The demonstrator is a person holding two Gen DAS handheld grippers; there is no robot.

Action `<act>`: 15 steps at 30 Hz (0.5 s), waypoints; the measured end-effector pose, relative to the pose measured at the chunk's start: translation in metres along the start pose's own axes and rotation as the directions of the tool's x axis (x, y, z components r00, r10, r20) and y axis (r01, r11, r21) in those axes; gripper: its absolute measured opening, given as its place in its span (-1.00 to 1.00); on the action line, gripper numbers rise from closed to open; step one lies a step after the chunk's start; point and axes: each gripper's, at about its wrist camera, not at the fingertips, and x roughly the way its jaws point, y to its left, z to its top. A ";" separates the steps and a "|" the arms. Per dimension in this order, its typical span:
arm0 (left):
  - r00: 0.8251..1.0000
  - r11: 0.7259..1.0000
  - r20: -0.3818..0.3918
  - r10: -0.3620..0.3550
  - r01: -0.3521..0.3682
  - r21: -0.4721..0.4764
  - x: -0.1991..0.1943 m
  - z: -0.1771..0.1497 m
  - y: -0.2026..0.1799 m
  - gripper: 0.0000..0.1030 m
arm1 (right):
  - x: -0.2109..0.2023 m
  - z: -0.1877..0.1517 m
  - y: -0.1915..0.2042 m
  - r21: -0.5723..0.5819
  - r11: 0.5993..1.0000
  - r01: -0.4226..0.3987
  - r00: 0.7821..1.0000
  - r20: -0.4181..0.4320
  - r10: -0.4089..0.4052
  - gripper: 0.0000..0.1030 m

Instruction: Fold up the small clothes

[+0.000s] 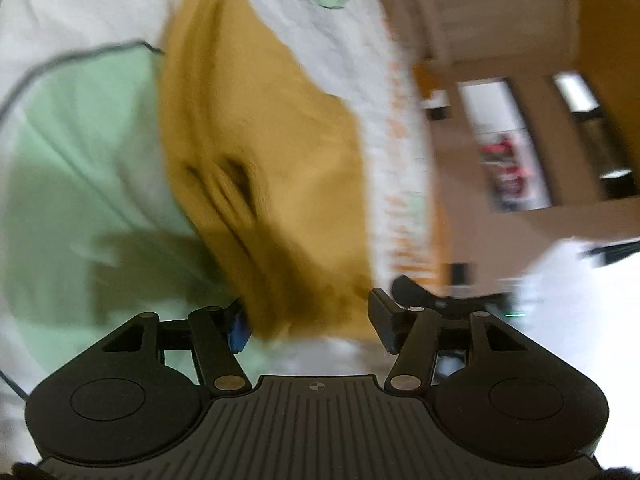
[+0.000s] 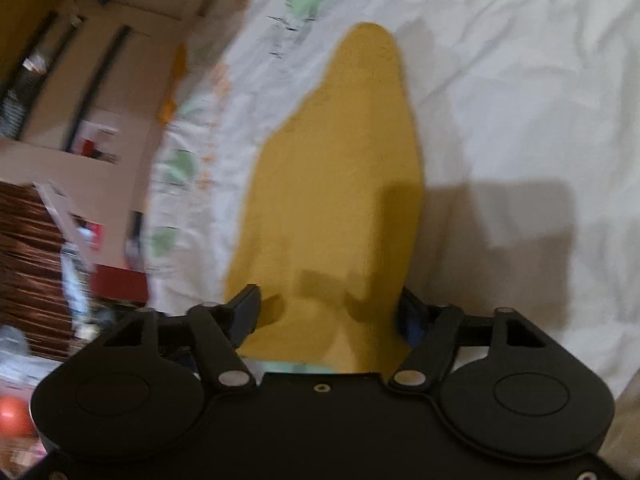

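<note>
We see a bed covered by a white sheet (image 2: 500, 80) with pale green patches (image 1: 80, 140). A folded mustard cloth (image 1: 260, 152) lies directly on the sheet, beside the largest green patch.

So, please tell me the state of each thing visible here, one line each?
Mustard-yellow cloth garment: folded in layers, lying on the bedsheet, one end between each gripper's open jaws.
White bedsheet with green print: spread out, wrinkled.
Left gripper: open around the garment.
Right gripper: open around the garment.
</note>
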 end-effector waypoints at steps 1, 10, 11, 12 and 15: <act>1.000 1.000 -0.015 -0.024 0.024 -0.001 -0.007 -0.004 -0.003 0.08 | -0.006 -0.001 0.000 0.016 0.999 -0.045 0.999 0.000 0.045 0.39; 0.929 0.885 0.224 0.294 -0.353 0.304 -0.061 -0.015 -0.051 0.08 | -0.049 -0.011 0.038 -0.148 0.974 0.169 0.977 0.159 -0.145 0.39; 0.912 0.866 0.275 0.303 -0.384 0.320 -0.062 -0.011 -0.058 0.12 | -0.047 -0.011 0.045 -0.187 0.961 0.202 0.968 0.184 -0.168 0.39; 0.893 0.846 0.320 0.317 -0.419 0.330 -0.061 -0.007 -0.064 0.12 | -0.043 -0.011 0.054 -0.227 0.946 0.232 0.960 0.208 -0.186 0.39; 0.825 0.770 0.433 0.363 -0.527 0.359 -0.046 0.004 -0.082 0.12 | -0.028 -0.011 0.074 -0.333 0.882 0.335 0.928 0.281 -0.246 0.36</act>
